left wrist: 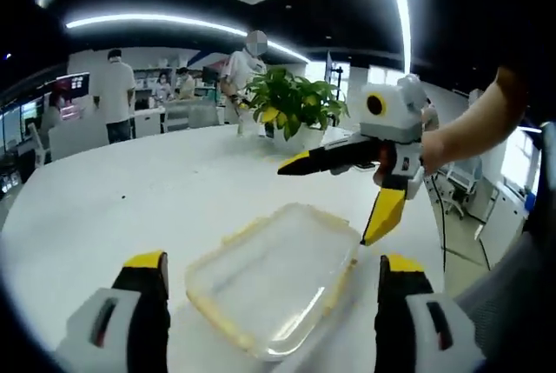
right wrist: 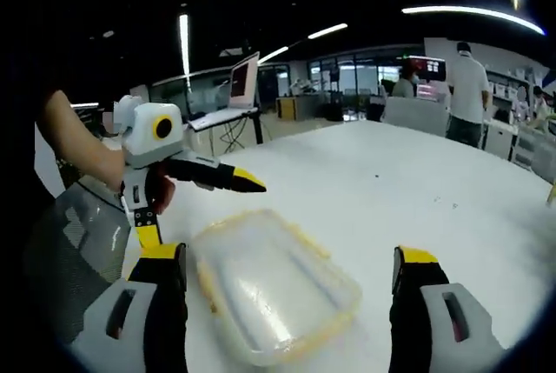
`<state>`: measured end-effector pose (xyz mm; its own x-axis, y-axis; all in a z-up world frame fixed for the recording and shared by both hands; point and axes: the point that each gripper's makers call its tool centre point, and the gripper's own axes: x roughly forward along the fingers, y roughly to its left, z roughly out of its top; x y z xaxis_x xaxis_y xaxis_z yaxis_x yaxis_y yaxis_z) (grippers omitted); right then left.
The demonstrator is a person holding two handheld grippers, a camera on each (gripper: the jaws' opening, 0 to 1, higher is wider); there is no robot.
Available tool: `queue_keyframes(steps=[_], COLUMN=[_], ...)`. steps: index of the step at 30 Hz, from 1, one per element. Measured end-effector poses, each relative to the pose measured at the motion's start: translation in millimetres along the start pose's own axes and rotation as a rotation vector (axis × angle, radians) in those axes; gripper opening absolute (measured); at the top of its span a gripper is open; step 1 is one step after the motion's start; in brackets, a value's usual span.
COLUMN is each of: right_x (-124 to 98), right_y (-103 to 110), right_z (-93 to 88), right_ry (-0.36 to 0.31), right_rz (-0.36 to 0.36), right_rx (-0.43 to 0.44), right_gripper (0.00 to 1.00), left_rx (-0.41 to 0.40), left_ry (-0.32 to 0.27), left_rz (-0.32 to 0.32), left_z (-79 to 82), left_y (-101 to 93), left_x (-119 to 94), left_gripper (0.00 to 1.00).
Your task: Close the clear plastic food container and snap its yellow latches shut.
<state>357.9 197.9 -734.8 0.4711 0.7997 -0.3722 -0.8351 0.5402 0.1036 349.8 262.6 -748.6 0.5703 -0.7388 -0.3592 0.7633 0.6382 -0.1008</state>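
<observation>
In the left gripper view, the left gripper (left wrist: 274,273) stood with its two yellow-tipped jaws spread wide at 6 o'clock, holding nothing. Between and just beyond them lay the clear plastic food container (left wrist: 274,282) on the white table (left wrist: 130,190), its lid on and its yellow latches (left wrist: 221,325) running along the rim. At 2 o'clock the right gripper (left wrist: 347,190) hung above the far corner of the container, held in a person's hand (left wrist: 434,143); its jaws gaped wide, one pointing toward 9 o'clock and the other down toward the container's edge. Whether that lower tip touched the rim could not be told. A potted plant (left wrist: 291,103) stood on the table at 12 o'clock, and people stood in the office behind it.

In the right gripper view, the right gripper (right wrist: 291,273) likewise had its jaws spread wide at 6 o'clock and gripped nothing, with the container (right wrist: 278,290) lying between them on the table (right wrist: 400,182). At 9 o'clock the left gripper (right wrist: 204,212) appeared, jaws parted wide, beside the container's near-left corner. A laptop (right wrist: 243,82) sat on a desk at 11 o'clock.
</observation>
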Motion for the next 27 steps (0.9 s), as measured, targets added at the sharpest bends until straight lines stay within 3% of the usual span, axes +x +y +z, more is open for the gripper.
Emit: queue_keyframes(steps=[1, 3, 5, 7, 10, 14, 16, 27], right_x=[-1, -3, -5, -5, -6, -10, -10, -8], right_y=[0, -2, -2, 2, 7, 9, 8, 5], right_z=[-2.2, -4.7, -7.9, -14.8, -25.6, -32.5, -41.3, -75.3], right_ry=[0.002, -0.007, -0.012, -0.003, 0.006, -0.016, 0.001, 0.034], right_rz=[-0.005, -0.025, -0.03, -0.033, -0.034, -0.063, -0.077, -0.118], right_rx=[0.003, 0.009, 0.021, 0.023, 0.019, -0.024, -0.031, 0.011], right_gripper=[0.97, 0.97, 0.97, 0.98, 0.96, 0.9, 0.92, 0.93], left_rx=[-0.009, -0.057, -0.019, -0.014, -0.021, -0.007, -0.005, 0.016], left_ry=[-0.007, -0.105, -0.032, -0.062, -0.022, -0.001, 0.005, 0.042], left_rz=[0.008, 0.018, 0.034, 0.035, 0.038, 0.044, 0.045, 0.069], left_z=[0.0, 11.8, -3.4, -4.5, -18.3, -32.3, -37.2, -52.5], left_y=[1.5, 3.3, 5.7, 5.2, 4.6, 1.7, 0.1, 6.3], left_x=[-1, -4, -7, -8, -6, -5, -4, 0], left_gripper=[0.99, 0.99, 0.99, 0.99, 0.99, 0.93, 0.93, 0.86])
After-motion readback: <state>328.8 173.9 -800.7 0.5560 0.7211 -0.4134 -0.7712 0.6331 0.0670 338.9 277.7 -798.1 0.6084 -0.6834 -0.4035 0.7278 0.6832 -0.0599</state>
